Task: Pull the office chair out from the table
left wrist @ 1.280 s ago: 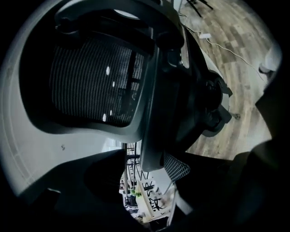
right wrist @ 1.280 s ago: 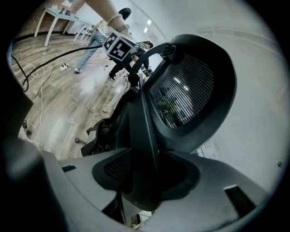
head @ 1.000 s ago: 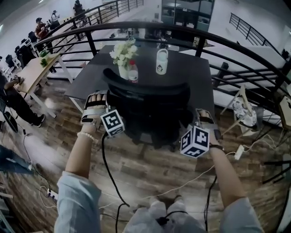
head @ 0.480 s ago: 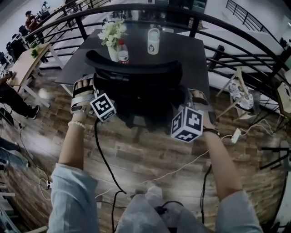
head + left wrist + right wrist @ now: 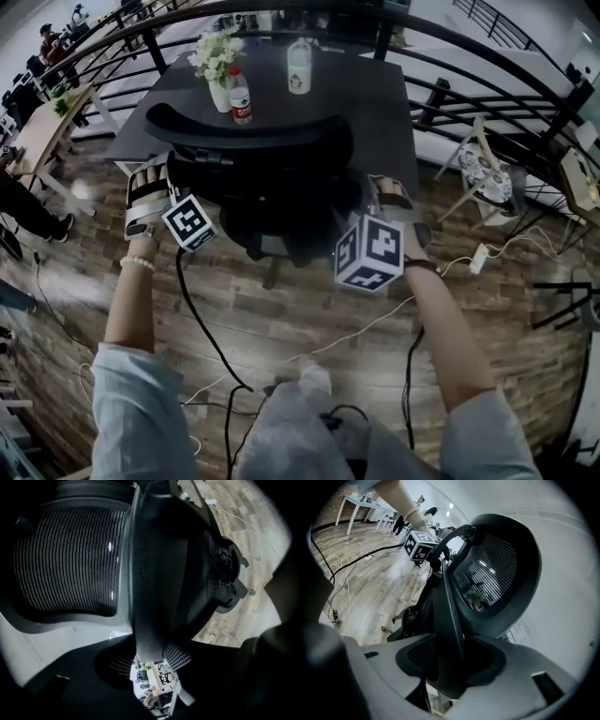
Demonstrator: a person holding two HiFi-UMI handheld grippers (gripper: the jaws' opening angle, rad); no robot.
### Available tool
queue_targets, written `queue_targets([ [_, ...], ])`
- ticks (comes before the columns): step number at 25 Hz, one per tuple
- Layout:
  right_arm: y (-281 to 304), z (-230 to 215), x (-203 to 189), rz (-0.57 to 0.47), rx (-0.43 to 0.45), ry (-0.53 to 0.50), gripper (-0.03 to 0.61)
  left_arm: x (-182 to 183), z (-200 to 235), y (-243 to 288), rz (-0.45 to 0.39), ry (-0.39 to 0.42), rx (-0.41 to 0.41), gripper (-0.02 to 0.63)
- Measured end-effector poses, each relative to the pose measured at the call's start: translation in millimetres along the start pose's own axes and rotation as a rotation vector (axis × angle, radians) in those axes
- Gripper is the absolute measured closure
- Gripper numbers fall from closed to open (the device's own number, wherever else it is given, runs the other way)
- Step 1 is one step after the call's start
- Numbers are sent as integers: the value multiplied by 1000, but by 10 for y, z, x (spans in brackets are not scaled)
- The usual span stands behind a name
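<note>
The black mesh office chair (image 5: 258, 141) stands at the near edge of the dark table (image 5: 375, 84), its backrest toward me. My left gripper (image 5: 167, 180) clamps the backrest's left side. In the left gripper view the dark frame edge (image 5: 147, 597) runs between the pads (image 5: 177, 656), and my left gripper (image 5: 145, 654) has just been closing on it. My right gripper (image 5: 380, 195) holds the backrest's right side. In the right gripper view the frame's rim (image 5: 452, 616) is pinched in my right gripper (image 5: 452, 663), with the mesh back (image 5: 492, 573) above it.
On the table stand a vase of flowers (image 5: 214, 58), a red-labelled bottle (image 5: 240, 98) and a white bottle (image 5: 299, 67). A curved black railing (image 5: 487, 66) rings the table. Cables (image 5: 375, 328) and a power strip (image 5: 478, 258) lie on the wood floor. A light stand (image 5: 483, 173) is at right.
Both grippers and the chair's back have come a little toward me, away from the table. The table and its bottles now sit higher in the head view.
</note>
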State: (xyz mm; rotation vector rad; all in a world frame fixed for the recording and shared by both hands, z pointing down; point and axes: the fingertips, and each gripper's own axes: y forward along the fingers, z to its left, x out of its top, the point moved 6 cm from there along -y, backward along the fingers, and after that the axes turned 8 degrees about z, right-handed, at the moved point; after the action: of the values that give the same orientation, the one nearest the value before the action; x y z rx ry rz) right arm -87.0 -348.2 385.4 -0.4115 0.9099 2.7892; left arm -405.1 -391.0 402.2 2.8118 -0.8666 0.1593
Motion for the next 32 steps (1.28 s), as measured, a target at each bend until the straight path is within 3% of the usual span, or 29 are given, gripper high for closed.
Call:
queue_targets([
  [19, -1438, 1216, 329, -3, 27, 18, 377, -1329, -535, -1575, 17, -20, -13, 416],
  [32, -2279, 1946, 716, -63, 32, -4, 374, -2308, -829, -2460, 125, -55, -20, 417],
])
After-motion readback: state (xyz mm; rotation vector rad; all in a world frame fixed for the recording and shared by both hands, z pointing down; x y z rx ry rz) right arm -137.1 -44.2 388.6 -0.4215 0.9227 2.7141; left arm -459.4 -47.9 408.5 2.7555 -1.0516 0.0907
